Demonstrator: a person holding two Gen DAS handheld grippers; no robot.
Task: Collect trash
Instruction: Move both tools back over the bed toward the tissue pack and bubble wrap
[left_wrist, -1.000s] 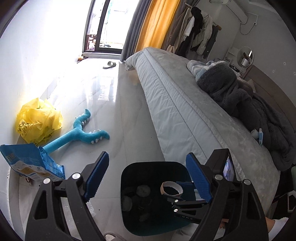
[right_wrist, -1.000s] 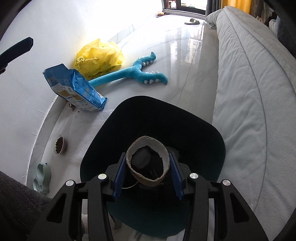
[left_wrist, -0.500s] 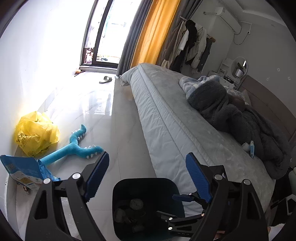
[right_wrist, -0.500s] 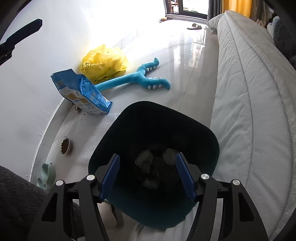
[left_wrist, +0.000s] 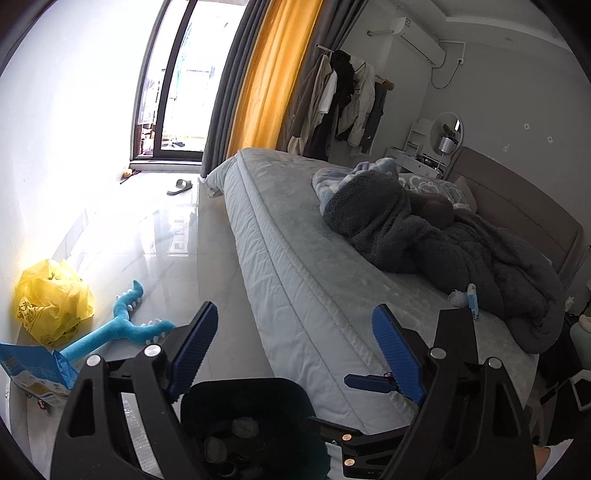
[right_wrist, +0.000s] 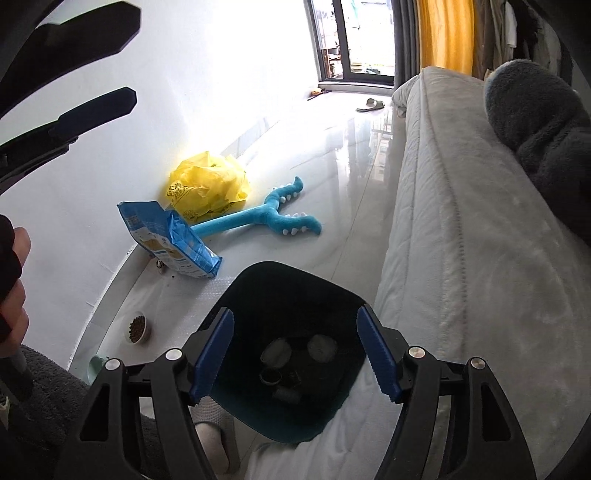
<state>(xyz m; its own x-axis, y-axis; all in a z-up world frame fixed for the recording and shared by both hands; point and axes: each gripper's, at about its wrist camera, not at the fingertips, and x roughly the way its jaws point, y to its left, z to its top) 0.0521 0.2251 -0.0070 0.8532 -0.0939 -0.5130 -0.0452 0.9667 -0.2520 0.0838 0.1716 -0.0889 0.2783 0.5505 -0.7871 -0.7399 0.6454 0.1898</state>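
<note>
A dark teal bin (right_wrist: 295, 275) stands on the floor beside the bed. At its bottom lie a cardboard tape roll (right_wrist: 271, 377) and crumpled paper balls (right_wrist: 322, 347). My right gripper (right_wrist: 295, 312) hangs above the bin's mouth. Its jaws are opening and there is nothing between them. In the left wrist view the bin (left_wrist: 255, 387) sits low, with my left gripper (left_wrist: 293, 308) open and empty above it. One blue finger of the right gripper (left_wrist: 369, 382) shows there too. The left gripper's fingers (right_wrist: 96, 107) reach in at the top left of the right wrist view.
A yellow plastic bag (right_wrist: 207, 184), a blue pet-food bag (right_wrist: 166, 240) and a blue plush toy (right_wrist: 258, 218) lie by the wall. A food bowl (right_wrist: 137, 326) sits on the floor. The bed (left_wrist: 295, 258) carries a grey blanket (left_wrist: 424, 236) and small items (left_wrist: 467, 295).
The right gripper let go of the cardboard roll, which dropped into the bin, and its jaws spread wider. Both grippers rose, so the bin sits lower in both views.
</note>
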